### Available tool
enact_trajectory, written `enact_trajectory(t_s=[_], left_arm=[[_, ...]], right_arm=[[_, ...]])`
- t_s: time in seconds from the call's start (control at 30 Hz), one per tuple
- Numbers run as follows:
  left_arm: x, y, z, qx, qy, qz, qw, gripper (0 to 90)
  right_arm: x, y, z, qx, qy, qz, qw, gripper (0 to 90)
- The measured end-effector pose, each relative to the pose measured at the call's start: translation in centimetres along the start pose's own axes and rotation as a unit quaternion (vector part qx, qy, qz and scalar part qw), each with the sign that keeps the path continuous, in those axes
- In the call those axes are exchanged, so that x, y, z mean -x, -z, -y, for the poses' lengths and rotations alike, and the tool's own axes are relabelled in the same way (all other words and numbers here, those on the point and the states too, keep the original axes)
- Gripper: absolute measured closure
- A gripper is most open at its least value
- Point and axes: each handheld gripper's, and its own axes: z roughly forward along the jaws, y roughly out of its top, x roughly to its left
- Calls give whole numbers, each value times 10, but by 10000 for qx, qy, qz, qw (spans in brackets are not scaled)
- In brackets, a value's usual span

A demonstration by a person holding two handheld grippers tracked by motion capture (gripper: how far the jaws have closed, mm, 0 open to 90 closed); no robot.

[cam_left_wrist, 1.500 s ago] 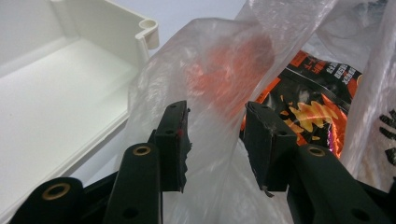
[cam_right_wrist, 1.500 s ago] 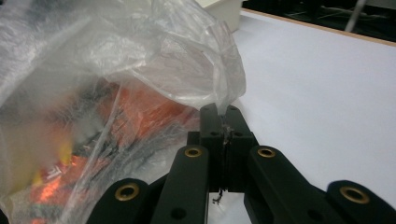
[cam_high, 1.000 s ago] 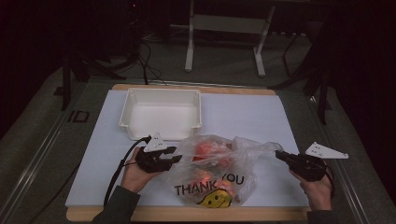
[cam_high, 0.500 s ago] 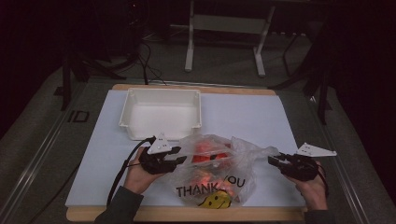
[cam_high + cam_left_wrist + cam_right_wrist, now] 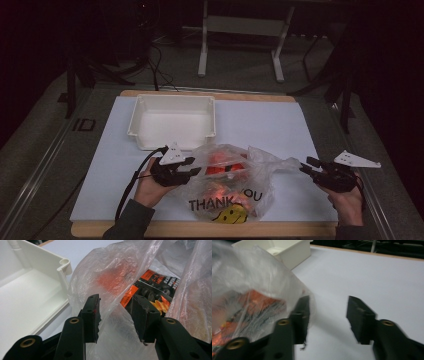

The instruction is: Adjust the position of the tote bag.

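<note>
The crinkly translucent "THANK YOU" plastic bag (image 5: pixel 227 187) of orange packets is lying mid-desk. The left gripper (image 5: pixel 192 171) fingers are spreading inside its mouth; the right gripper (image 5: pixel 306 167), having just loosened, is gaping empty beside the bag's right handle.

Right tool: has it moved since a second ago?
Yes. The right tool drew slightly left toward the plastic bag, its jaws just opened, off the bag handle.

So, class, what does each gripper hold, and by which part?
Nothing is gripped. The left gripper has open jaws astride the plastic bag film; the right gripper, its jaws just opening, is empty beside the bag.
</note>
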Motion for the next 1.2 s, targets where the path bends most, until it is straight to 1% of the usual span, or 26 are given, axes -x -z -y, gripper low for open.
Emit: enact_trajectory(t_s=[0.03,0.1,0.17,0.23,0.37,0.57,0.6,0.63,0.67,0.73,0.77,0.8,0.83,0.87,0.93,0.97,1.0,1.03,1.07,1.1,1.13,1.17,1.2], left_arm=[[0,0,0,-5,3,3,10000,582],[0,0,0,-4,-2,5,10000,583],[0,0,0,-2,-1,11,10000,582],[0,0,0,0,-2,16,10000,582],[0,0,0,4,-4,16,10000,582],[1,-1,-1,-1,-26,36,10000,582],[1,-1,-1,-1,-26,36,10000,582],[1,-1,-1,1,-24,31,10000,582],[1,0,-1,7,-24,31,10000,582],[1,0,-1,10,-28,31,10000,582],[1,0,-1,10,-28,31,10000,582],[1,0,-1,10,-28,31,10000,582],[2,-1,-2,10,-44,36,10000,582],[2,-1,-2,11,-43,43,10000,581],[2,-1,-2,10,-48,49,10000,581],[2,-1,-2,6,-56,51,10000,581],[3,-1,-2,2,-63,56,10000,581],[3,-1,-2,2,-63,54,10000,581],[3,-1,-2,1,-65,56,10000,581],[3,-1,-2,-4,-70,56,10000,580],[3,-1,-2,-10,-77,59,10000,580],[3,-1,-2,-10,-77,59,10000,580],[3,-1,-2,-10,-77,59,10000,580]], right_arm=[[1,0,-3,-35,-13,100,9999,753],[3,0,-7,2,-47,135,9999,820],[2,0,-11,87,-68,148,9998,848],[0,-1,-17,151,-42,75,9998,854],[-9,-4,-31,200,150,-126,9996,854],[-24,-15,-51,195,349,-375,9985,853],[-24,-15,-51,195,349,-375,9985,853],[-27,-17,-54,198,385,-425,9982,853],[-35,-21,-62,208,483,-548,9971,852],[-43,-24,-67,194,593,-623,9961,852],[-43,-24,-67,194,593,-623,9961,852],[-47,-26,-70,178,638,-683,9955,852],[-55,-30,-73,145,741,-822,9937,850],[-60,-32,-75,107,761,-893,9930,850],[-69,-36,-76,21,851,-1003,9913,846],[-69,-36,-76,21,851,-1003,9913,846],[-74,-38,-76,-29,884,-1069,9903,843],[-83,-42,-75,-133,970,-1188,9881,840],[-83,-42,-75,-133,970,-1188,9881,840],[-90,-46,-73,-205,1036,-1293,9860,834],[-93,-47,-72,-245,1073,-1314,9852,833],[-93,-47,-72,-245,1073,-1314,9852,833],[-96,-49,-71,-288,1101,-1355,9842,833]])
